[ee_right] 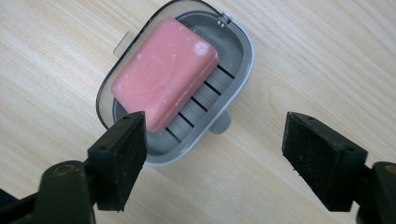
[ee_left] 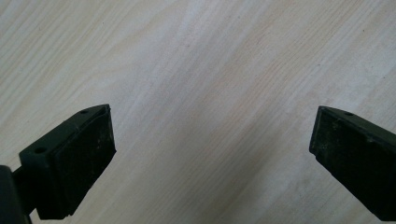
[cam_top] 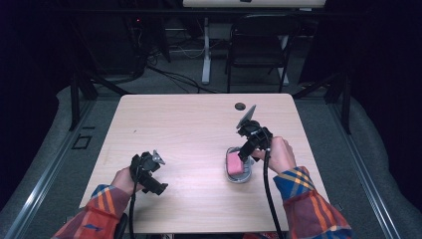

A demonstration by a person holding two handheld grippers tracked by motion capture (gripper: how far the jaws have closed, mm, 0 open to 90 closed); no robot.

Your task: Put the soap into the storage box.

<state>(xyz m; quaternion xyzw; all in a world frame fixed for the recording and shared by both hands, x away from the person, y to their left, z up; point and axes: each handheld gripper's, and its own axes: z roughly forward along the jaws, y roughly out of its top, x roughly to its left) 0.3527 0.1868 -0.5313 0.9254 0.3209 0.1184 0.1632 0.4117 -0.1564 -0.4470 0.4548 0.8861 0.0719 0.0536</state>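
My right gripper (ee_right: 212, 154) hangs right over the soap dish (ee_right: 238, 84), jaws spread wide, nothing between them. In the right gripper view one jaw overlaps the dish's near rim, the other is off to the side over bare table (ee_right: 303, 56). I can't tell whether the jaw touches the rim.

Pink soap bar (ee_right: 163, 72) lies in the dish at a slant on the slatted grey insert. The right gripper view gives the detail: slats, a small tab sticking out of one long side of the dish, another tab on the opposite side, pale specks on the bar.

High view gives the layout instead: soap dish (cam_top: 240, 175) sits right of centre on the table (cam_top: 189, 124), toward my edge, with the soap bar (cam_top: 235, 164) a pink block in it. Right gripper (cam_top: 244, 155) is tilted down at it from my right hand (cam_top: 279, 153).

Left gripper (cam_top: 158, 188) is well apart from the dish, low over the table's left-front area, held in my left hand (cam_top: 123, 180).

The left gripper view shows that gripper (ee_left: 212, 135) with its jaws wide apart too, empty, plain wood grain (ee_left: 210, 70) behind them. The high view is too small to confirm that jaw gap.

Grommet hole (cam_top: 240, 106) near the far edge, folding chair (cam_top: 259, 45) on the floor beyond.
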